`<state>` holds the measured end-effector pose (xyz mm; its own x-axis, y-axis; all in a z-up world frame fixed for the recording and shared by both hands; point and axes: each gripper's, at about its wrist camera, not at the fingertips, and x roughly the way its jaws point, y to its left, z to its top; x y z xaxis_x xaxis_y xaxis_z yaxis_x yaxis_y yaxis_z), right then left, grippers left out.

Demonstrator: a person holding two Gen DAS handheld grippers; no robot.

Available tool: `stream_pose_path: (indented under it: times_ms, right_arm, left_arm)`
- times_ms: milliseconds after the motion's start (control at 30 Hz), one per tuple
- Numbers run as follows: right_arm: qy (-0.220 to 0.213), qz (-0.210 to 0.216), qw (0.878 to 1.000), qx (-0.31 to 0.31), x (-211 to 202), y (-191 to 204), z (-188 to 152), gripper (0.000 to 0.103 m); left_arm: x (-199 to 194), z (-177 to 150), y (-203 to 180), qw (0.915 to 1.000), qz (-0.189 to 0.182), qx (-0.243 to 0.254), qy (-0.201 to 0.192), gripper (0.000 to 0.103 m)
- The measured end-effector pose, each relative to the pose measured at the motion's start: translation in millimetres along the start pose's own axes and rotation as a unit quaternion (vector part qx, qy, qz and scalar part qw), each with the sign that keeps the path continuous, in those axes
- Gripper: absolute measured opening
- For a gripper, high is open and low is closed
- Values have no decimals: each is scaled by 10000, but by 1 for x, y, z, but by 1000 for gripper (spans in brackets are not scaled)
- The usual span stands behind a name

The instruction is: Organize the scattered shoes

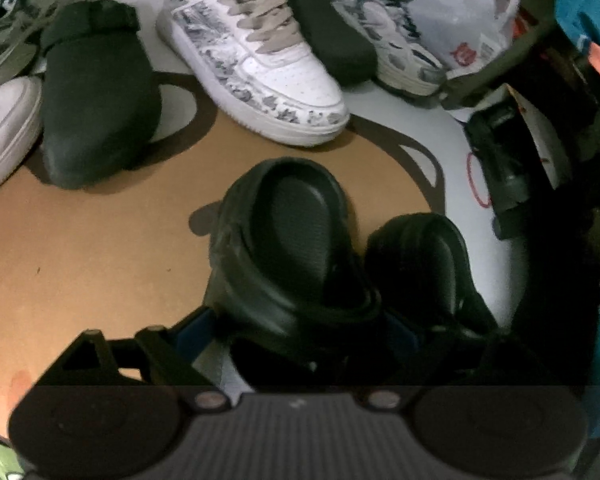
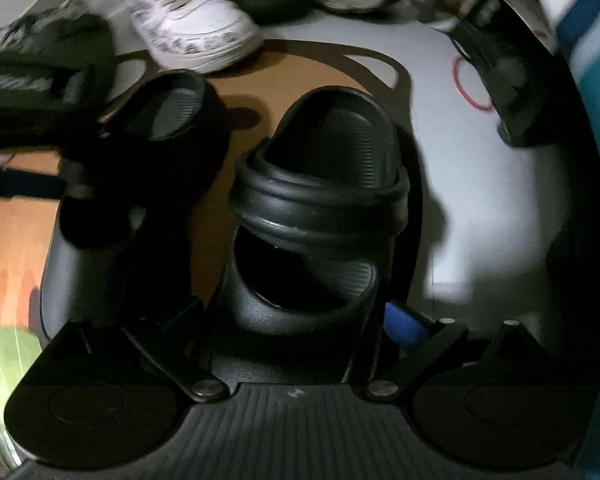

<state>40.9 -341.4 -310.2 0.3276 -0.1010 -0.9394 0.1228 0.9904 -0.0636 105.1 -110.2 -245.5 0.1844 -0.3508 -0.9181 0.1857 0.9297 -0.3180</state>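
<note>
Two black rubber slides are in the grippers over a brown mat (image 1: 100,248). One black slide (image 1: 288,248) lies lengthwise between the blue pads of my left gripper (image 1: 300,332), whose jaws stand wide and grip its sides. It hangs tilted above the mat and casts a shadow. The second black slide (image 2: 320,208) sits toe-away in my right gripper (image 2: 294,316), with a blue pad (image 2: 404,324) against its side. In the right wrist view the left gripper (image 2: 100,148) and its slide (image 2: 168,112) are close on the left. The right slide (image 1: 420,272) hangs just right of the left one.
Beyond the mat lie a white sneaker with grey print (image 1: 252,60), two black closed-toe shoes (image 1: 96,100) (image 1: 328,32), a grey-white runner (image 1: 396,52), a camouflage sneaker (image 1: 20,20) and a white shoe (image 1: 4,128). A white plastic bag (image 1: 468,20), red rubber band (image 1: 476,180) and dark clutter (image 1: 508,168) crowd the right.
</note>
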Motion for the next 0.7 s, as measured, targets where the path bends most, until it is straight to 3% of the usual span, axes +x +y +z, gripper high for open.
stream_pose_path:
  times_ms: [167,400,700]
  right_arm:
    - [-86,-56,9971,-749,-2,10,0,95]
    - [-171,-13,9994,-301,-3,4,5,92]
    - [-198,-117,9996,-189,-3,6,4,91]
  left_arm:
    - [-2,2,-5,9997,-225,27,27,91]
    - [9,1,-2,9996,-182,149,134,94]
    - [9,-5,-3,9957,-561,667,304,95]
